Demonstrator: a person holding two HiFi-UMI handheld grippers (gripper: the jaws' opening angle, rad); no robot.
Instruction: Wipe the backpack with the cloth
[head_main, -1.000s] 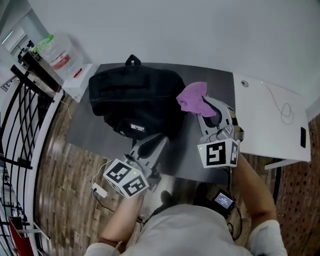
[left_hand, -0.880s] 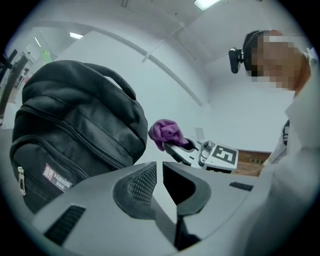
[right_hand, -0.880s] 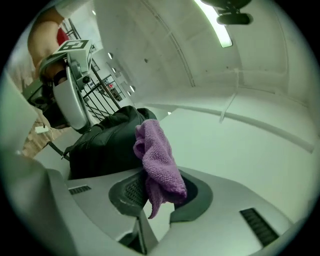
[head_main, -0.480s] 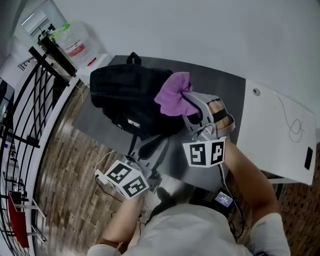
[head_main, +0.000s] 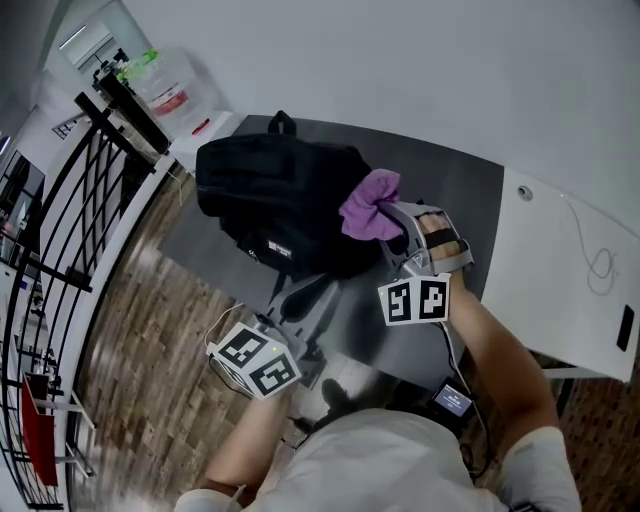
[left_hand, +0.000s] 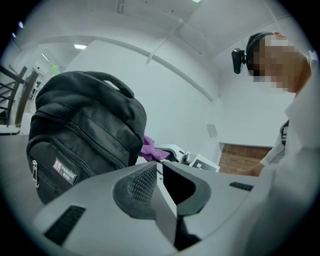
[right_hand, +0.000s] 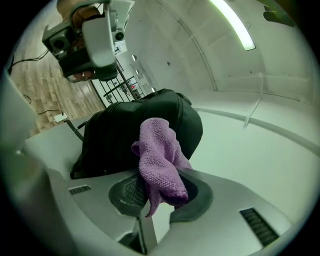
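At far left, I read a black railing (head_main: 62, 250) over wood flooring. Right of it, the backpack (head_main: 270, 190) (left_hand: 85, 130) (right_hand: 112, 135) lies on the dark counter (head_main: 455, 185), handle toward the far edge. The left claw (head_main: 303, 292) (left_hand: 159, 169) sits at the counter's near edge, just short of the backpack. I see it clenched, pads together, with nothing between them. Further right, the cloth (head_main: 368, 207) (right_hand: 161, 155) (left_hand: 150, 150), purple, is at the backpack's right end; I cannot confirm contact. The right claw (head_main: 398, 228) (right_hand: 159, 189) is clenched on the cloth's lower part, and the rest bunches up above the pads. At far right, a white surface (head_main: 570, 270) adjoins the counter.
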